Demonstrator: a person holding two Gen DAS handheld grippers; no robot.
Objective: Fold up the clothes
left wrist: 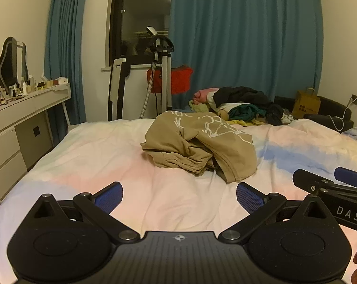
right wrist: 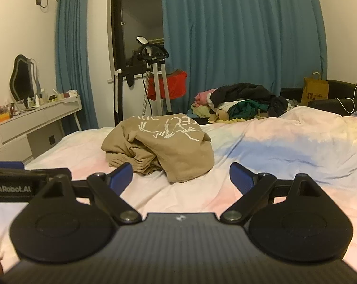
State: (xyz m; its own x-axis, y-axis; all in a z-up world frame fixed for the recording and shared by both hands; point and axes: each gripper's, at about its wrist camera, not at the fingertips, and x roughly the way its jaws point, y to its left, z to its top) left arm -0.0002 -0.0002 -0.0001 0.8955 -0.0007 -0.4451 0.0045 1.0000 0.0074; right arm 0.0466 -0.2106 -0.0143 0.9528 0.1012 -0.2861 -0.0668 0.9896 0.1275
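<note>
A crumpled tan T-shirt (left wrist: pixel 202 146) with a white line print lies bunched on the bed, ahead of both grippers; it also shows in the right wrist view (right wrist: pixel 162 146). My left gripper (left wrist: pixel 179 197) is open and empty, hovering over the bed short of the shirt. My right gripper (right wrist: pixel 180 177) is open and empty, also short of the shirt and just right of the left one. The right gripper's fingers (left wrist: pixel 320 184) show at the right edge of the left wrist view. The left gripper's body (right wrist: pixel 17 182) shows at the left edge of the right wrist view.
The bed has a pale pink and blue cover (left wrist: pixel 107 156). A pile of mixed clothes (left wrist: pixel 240 106) lies at the far edge. A white dresser (left wrist: pixel 24 118) with bottles and a mirror stands left. A tripod stand (left wrist: pixel 162 71), blue curtains and a paper bag (left wrist: pixel 305 105) are behind.
</note>
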